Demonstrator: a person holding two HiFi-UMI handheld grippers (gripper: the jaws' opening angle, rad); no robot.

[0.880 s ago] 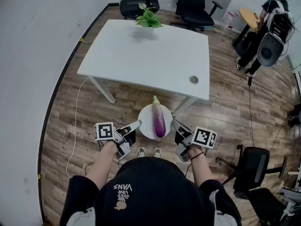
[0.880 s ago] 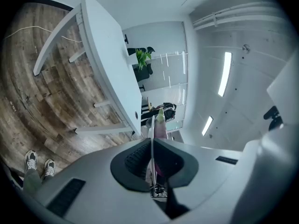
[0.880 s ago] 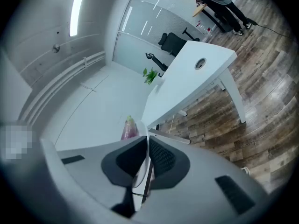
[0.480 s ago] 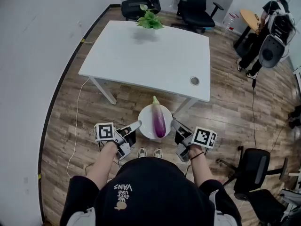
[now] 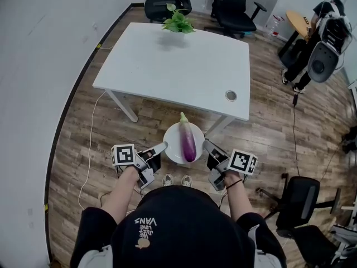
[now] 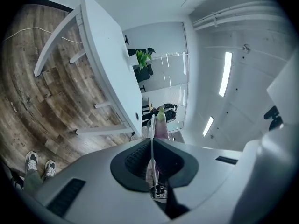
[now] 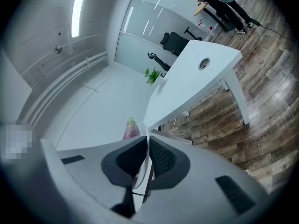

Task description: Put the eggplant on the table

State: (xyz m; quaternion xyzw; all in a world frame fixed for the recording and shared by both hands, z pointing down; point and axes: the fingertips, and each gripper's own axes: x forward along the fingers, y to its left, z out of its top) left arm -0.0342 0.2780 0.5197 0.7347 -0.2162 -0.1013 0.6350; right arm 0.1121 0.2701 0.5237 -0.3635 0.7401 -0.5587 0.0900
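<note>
A purple eggplant [image 5: 188, 139] with a green stem lies on a round white plate [image 5: 172, 142] held in the air in front of the white table [image 5: 167, 60]. My left gripper [image 5: 162, 147] is shut on the plate's left rim and my right gripper [image 5: 206, 146] is shut on its right rim. In the left gripper view the plate's edge [image 6: 152, 143] runs between the dark pads, with the eggplant [image 6: 161, 125] beyond it. In the right gripper view the plate's edge [image 7: 145, 164] is likewise pinched, and the eggplant [image 7: 131, 129] shows past it.
A potted green plant [image 5: 177, 22] stands at the table's far edge, and a round cable port [image 5: 231, 96] is near its front right corner. Black office chairs [image 5: 230, 13] stand beyond the table and one [image 5: 298, 199] at the right. A person [image 5: 321, 32] is at the far right.
</note>
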